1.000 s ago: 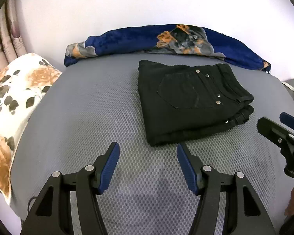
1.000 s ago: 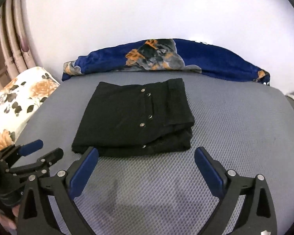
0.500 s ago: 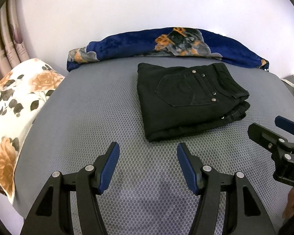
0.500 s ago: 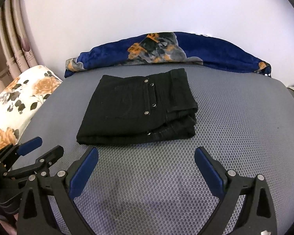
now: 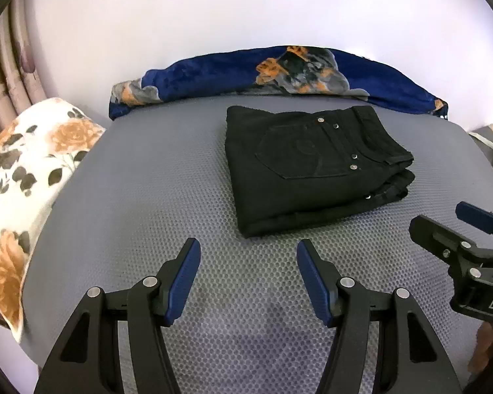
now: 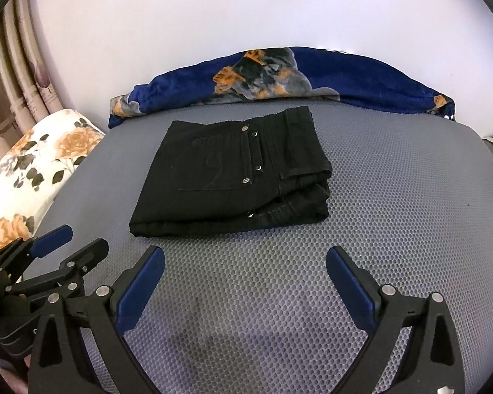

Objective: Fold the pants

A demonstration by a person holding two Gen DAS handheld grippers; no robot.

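Black pants lie folded into a compact rectangle on the grey mesh bed surface, back pocket and metal rivets facing up. My left gripper hovers short of the near edge of the pants, open, with nothing between its blue pads. In the right wrist view the same pants lie ahead of my right gripper, which stands wide open and empty. Each gripper shows in the other's view: the right gripper at the right edge, the left gripper at lower left.
A rolled blue floral blanket runs along the back of the bed against the white wall. A white pillow with orange roses lies at the left edge, curtains behind it. Bare grey mesh surrounds the pants.
Both views have pulled back slightly, so the pants sit a bit farther from the fingertips. Neither gripper's opening has changed, and the pants have not moved.
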